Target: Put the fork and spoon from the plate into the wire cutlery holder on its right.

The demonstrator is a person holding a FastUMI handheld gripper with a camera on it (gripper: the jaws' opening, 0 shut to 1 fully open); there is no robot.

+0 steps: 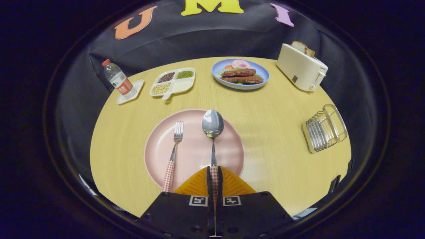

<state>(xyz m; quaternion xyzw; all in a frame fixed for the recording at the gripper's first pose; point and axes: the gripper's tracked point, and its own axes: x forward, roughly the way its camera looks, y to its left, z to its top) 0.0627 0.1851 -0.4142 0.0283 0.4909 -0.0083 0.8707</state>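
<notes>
Tongs [214, 179] clamped tight on the spoon [212, 132], both fingers squeezed against the checked handle with barely a sliver of gap. Grip sits right at the handle's near end, bowl pointing away over the pink plate [159, 146]. Can't tell if the spoon is lifted yet or resting on the plate, looks low either way.

Handling guess: light, stiff, polished metal up top so probably slick there, patterned handle likely the better-gripping bit. Good place to hold. Downside of pinching the very tail: long lever, bowl end could droop or swing once turned upright. Slow wrist, no jerking.

Just left of the tongs, the fork [174, 149], same checked handle, lying on the plate with tines pointing away, handle end poking over the near rim. That overhang looks like the easy spot to grab later.

Off to the right, well apart from the plate, the wire cutlery holder [323, 129] near the tabletop [272, 119] edge. Thin wire, probably light, might skid or tip if bumped, so drop in from above.

Further back: blue plate of food [240, 73], toaster [301, 68], divided tray [173, 81], water bottle [117, 79].
</notes>
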